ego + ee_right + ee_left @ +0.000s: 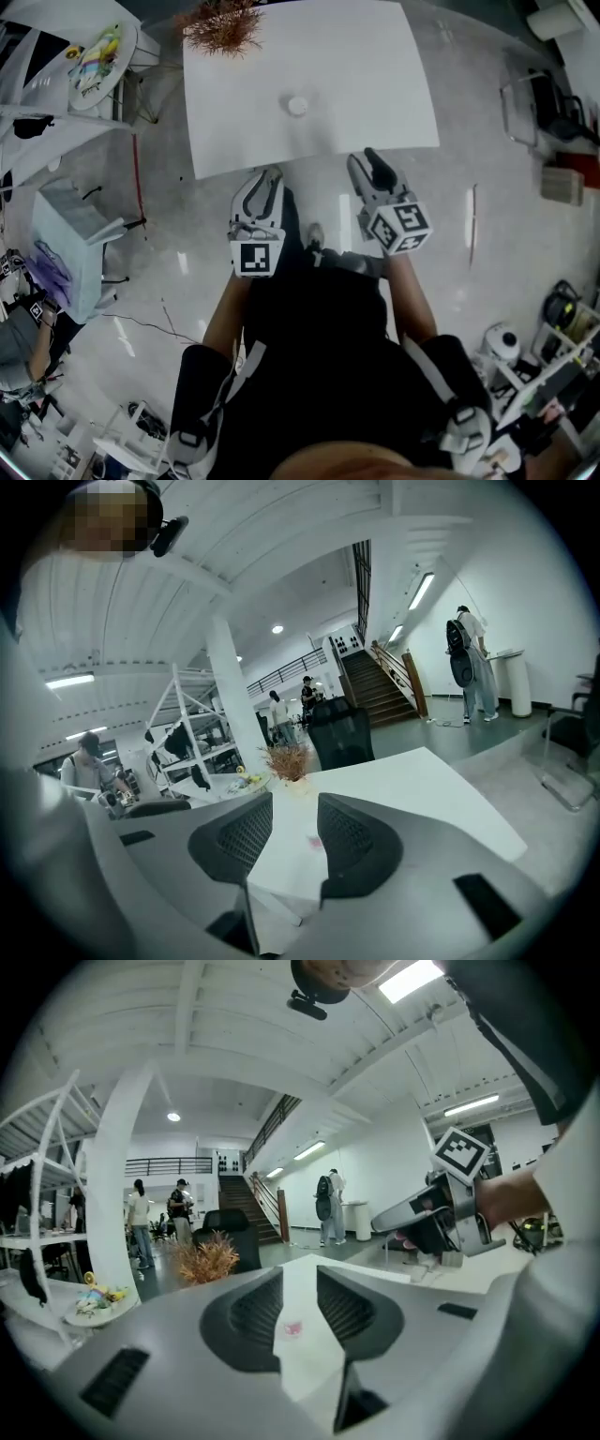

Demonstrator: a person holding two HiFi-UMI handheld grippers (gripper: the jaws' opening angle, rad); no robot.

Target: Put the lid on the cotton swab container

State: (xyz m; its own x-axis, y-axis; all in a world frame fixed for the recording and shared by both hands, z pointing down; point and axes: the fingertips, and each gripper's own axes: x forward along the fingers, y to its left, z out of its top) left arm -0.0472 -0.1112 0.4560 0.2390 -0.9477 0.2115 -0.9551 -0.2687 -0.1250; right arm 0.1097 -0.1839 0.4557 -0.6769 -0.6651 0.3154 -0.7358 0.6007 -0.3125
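At twelve o'clock from me, near the middle of the white tabletop [375, 84], sat the small round cotton swab container [297, 105], well apart from both my grippers; whether it was capped I could not tell. A dried plant [225, 28] stood at eleven o'clock by the far edge. My left gripper [266, 174] hung at the near edge, jaws narrowly apart with nothing between them. My right gripper [364, 157], at its three o'clock, had its jaws likewise apart and empty.
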